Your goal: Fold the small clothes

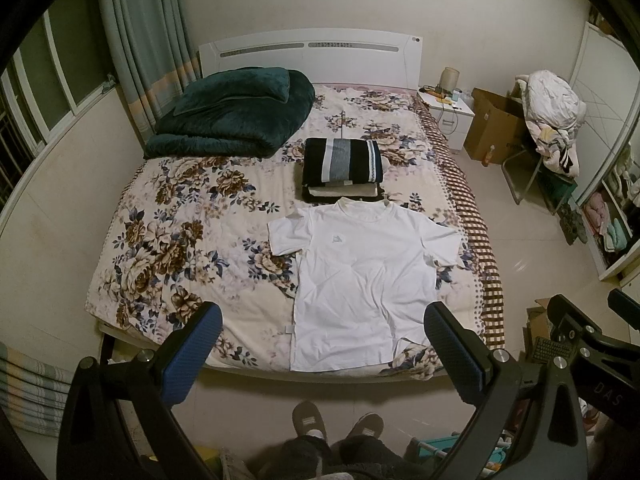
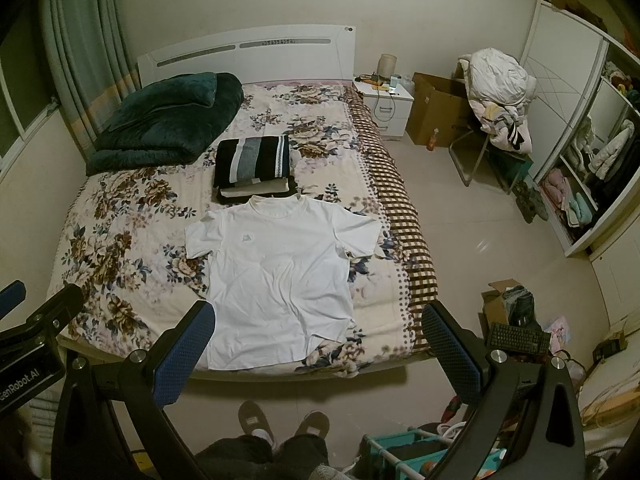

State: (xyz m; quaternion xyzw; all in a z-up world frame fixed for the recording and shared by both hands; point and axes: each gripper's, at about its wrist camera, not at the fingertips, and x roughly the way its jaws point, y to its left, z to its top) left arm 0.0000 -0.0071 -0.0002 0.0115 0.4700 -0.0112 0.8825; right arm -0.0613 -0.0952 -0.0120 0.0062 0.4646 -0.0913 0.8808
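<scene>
A white short-sleeved T-shirt (image 1: 360, 276) lies spread flat, front up, on the flowered bed (image 1: 180, 240), near its foot edge; it also shows in the right wrist view (image 2: 276, 276). Behind its collar sits a stack of folded clothes (image 1: 342, 168) with a dark striped piece on top, also seen from the right (image 2: 254, 168). My left gripper (image 1: 322, 320) is open and empty, held above the foot of the bed. My right gripper (image 2: 318, 320) is open and empty, also short of the shirt's hem.
A folded dark green quilt (image 1: 232, 116) lies at the head of the bed. A white nightstand (image 2: 386, 104), a cardboard box (image 2: 436, 108) and a chair piled with laundry (image 2: 500, 92) stand to the right. Clutter and a keyboard (image 2: 518, 338) lie on the floor.
</scene>
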